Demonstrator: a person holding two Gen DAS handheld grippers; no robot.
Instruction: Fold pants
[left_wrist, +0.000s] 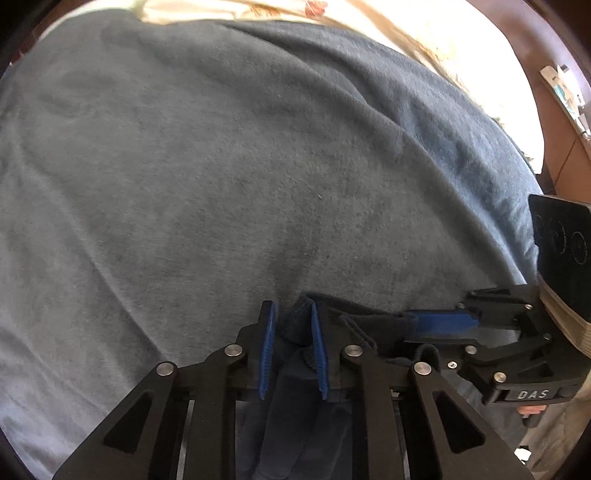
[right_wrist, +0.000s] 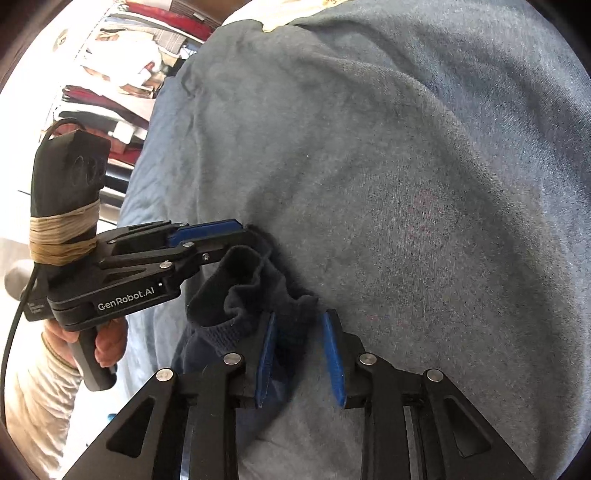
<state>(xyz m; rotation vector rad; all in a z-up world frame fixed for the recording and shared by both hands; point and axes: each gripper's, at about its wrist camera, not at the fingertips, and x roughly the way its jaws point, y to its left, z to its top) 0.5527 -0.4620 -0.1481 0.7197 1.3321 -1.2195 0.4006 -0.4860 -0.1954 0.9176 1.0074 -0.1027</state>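
Left wrist view: a blue-grey blanket (left_wrist: 229, 155) covers the bed, with dark navy pants (left_wrist: 295, 369) bunched at its near edge. The left gripper (left_wrist: 291, 354) has its fingers parted around the waistband, not pinching it. In the right wrist view, the right gripper (right_wrist: 301, 354) also stands apart, pants fabric (right_wrist: 255, 291) lying between its blue pads (right_wrist: 334, 365).

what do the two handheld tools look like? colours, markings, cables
Both are black linkage frames with silver rivets and ribbed blue pads. The left tool reads "GenRobot.AI", has tan cord wrapped around its black top module, and a black cable. The right tool reads "DAS", with similar tan wrapping. A light sleeve shows.
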